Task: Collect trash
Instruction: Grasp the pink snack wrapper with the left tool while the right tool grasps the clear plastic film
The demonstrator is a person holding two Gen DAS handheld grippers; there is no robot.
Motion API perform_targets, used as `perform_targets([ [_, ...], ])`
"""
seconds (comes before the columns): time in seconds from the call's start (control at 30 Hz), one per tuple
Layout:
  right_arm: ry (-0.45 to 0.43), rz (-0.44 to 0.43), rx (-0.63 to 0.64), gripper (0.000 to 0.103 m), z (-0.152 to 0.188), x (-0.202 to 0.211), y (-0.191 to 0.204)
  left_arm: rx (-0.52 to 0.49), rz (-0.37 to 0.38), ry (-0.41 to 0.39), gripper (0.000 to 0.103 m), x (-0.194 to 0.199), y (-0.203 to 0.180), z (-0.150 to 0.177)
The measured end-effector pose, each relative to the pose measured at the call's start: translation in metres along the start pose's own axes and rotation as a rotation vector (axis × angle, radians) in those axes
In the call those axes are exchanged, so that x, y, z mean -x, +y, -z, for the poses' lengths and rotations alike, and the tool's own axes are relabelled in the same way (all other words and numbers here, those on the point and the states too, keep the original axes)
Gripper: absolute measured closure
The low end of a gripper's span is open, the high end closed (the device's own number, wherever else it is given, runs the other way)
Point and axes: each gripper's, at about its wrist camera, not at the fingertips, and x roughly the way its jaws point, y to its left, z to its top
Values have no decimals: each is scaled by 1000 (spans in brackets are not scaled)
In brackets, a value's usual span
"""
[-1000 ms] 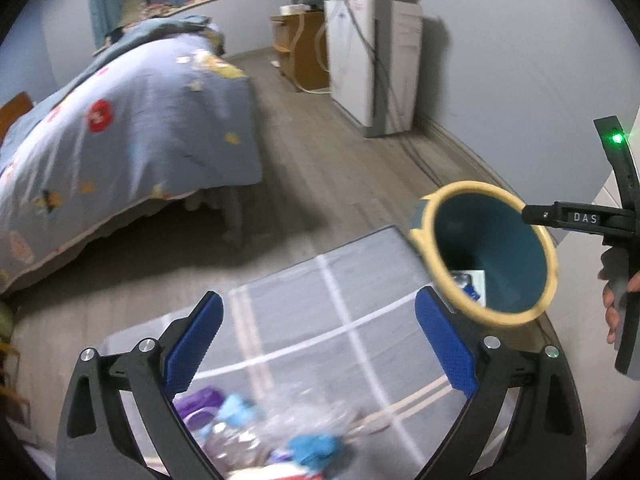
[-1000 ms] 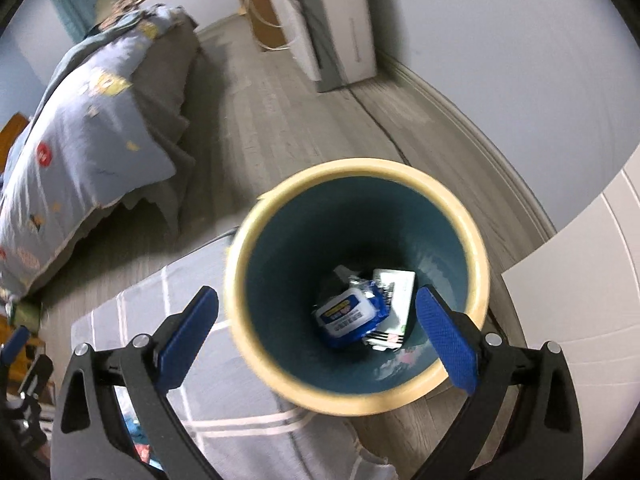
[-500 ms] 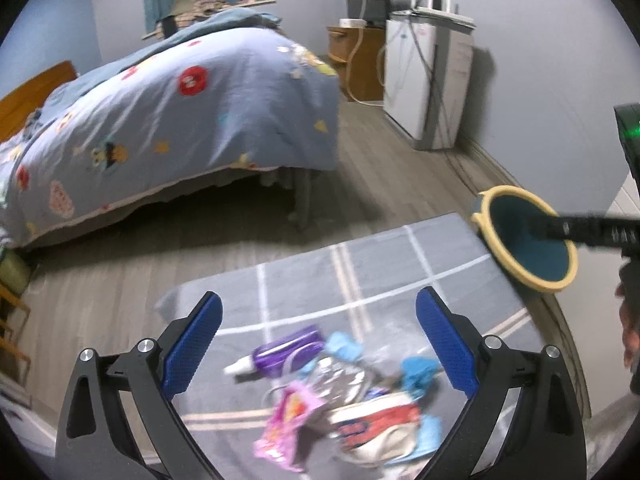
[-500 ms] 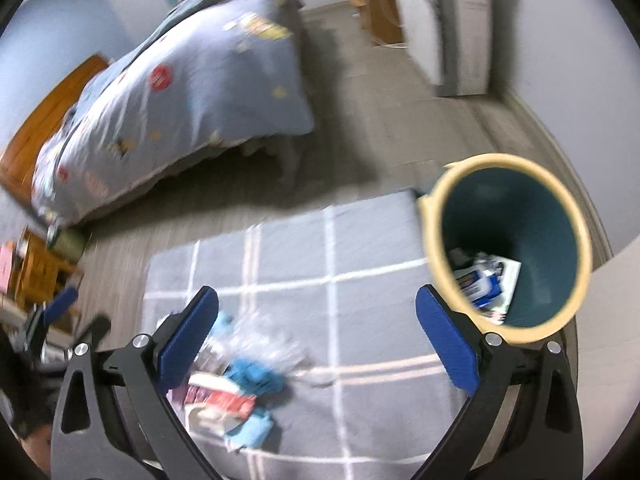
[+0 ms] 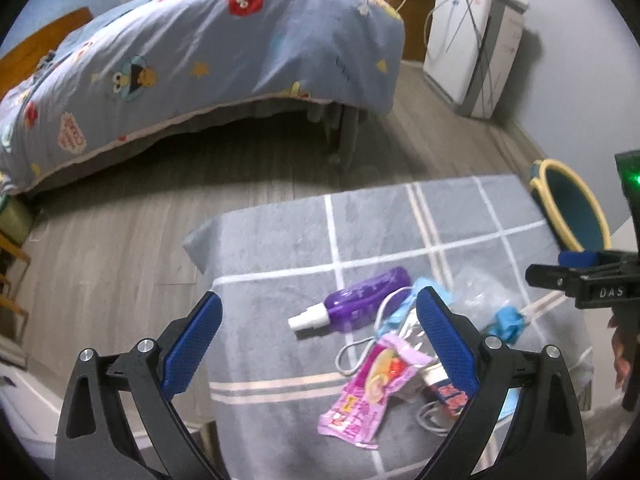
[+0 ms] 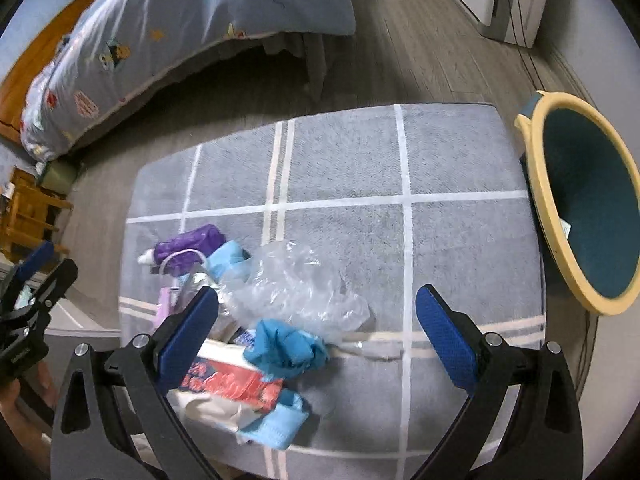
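Note:
A pile of trash lies on a grey checked cover (image 6: pixel 344 160). In it are a purple spray bottle (image 5: pixel 360 304), a pink wrapper (image 5: pixel 368 388), a crumpled clear plastic bag (image 6: pixel 296 284), a blue wad (image 6: pixel 286 348), a red and white packet (image 6: pixel 232 380) and a light blue mask (image 6: pixel 276 424). My left gripper (image 5: pixel 318 312) hangs open above the bottle and wrapper. Over the plastic bag and blue wad my right gripper (image 6: pixel 316 300) is open too. A teal bin with a yellow rim (image 6: pixel 580 208) stands at the cover's right edge, with some paper inside.
A bed with a blue patterned quilt (image 5: pixel 200 48) stands beyond the cover across a strip of wood floor (image 5: pixel 120 232). A white appliance with cables (image 5: pixel 476 40) is by the far wall. Wooden furniture (image 6: pixel 28 208) sits at the left.
Both grippers have swung left, away from the bin and over the trash pile. The bin has slid to the right edge of both views. Both stay open.

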Motion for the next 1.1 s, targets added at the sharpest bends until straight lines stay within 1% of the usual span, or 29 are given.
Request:
perform_targets([
  [0.07, 19, 8, 9, 6, -1, -11, 2, -11, -1, 10, 7, -5, 0, 1],
  [0.2, 75, -4, 21, 7, -1, -35, 7, -13, 23, 33, 7, -11, 1, 4],
  [0.27, 105, -9, 28, 14, 0, -48, 11, -2, 42, 43, 7, -13, 2, 7],
  [0.33, 126, -2, 32, 27, 1, -56, 13, 12, 65, 64, 7, -18, 2, 12],
  [0.37, 136, -8, 28, 31, 2, -59, 13, 15, 74, 74, 7, -20, 1, 13],
  [0.4, 148, -17, 18, 45, 2, -63, 12, 15, 87, 86, 7, -22, 0, 16],
  [0.43, 158, -20, -4, 54, 2, -65, 10, 9, 104, 101, 8, -25, -3, 19],
  [0.47, 158, -22, -24, 56, 2, -66, 7, 0, 113, 110, 8, -27, -6, 21],
  [0.5, 154, -31, -42, 63, 1, -66, 4, -10, 120, 120, 9, -30, -9, 23],
  [0.53, 145, -45, -66, 68, -1, -63, 0, -21, 134, 136, 13, -33, -14, 26],
  [0.57, 134, -53, -78, 70, -1, -60, -3, -22, 154, 153, 22, -36, -17, 27],
  [0.6, 122, -57, -88, 73, -2, -57, -5, -19, 177, 172, 25, -39, -20, 29],
  [0.63, 100, -63, -101, 75, -4, -51, -9, -15, 202, 198, 31, -44, -24, 31],
  [0.7, 67, -66, -106, 75, -7, -42, -13, -40, 218, 241, 35, -51, -34, 37],
  [0.8, 37, -57, -93, 75, -11, -33, -16, -136, 203, 281, 40, -58, -52, 47],
  [0.83, 31, -51, -86, 75, -11, -30, -17, -158, 194, 290, 43, -59, -56, 50],
  [0.87, 25, -46, -81, 75, -12, -27, -19, -175, 186, 300, 50, -61, -58, 52],
  [0.9, 20, -45, -78, 75, -13, -26, -19, -186, 178, 310, 53, -63, -60, 54],
  [0.93, 15, -47, -76, 75, -13, -26, -18, -192, 168, 322, 61, -65, -61, 55],
  [0.97, 10, -47, -73, 75, -14, -26, -16, -194, 162, 329, 72, -67, -61, 56],
  [1.03, 0, -47, -61, 75, -15, -19, -18, -198, 146, 335, 88, -67, -61, 56],
  [1.07, -4, -43, -57, 75, -16, -17, -19, -199, 148, 327, 91, -65, -61, 53],
  [1.1, -11, -38, -53, 75, -17, -15, -19, -198, 153, 312, 92, -61, -60, 49],
])
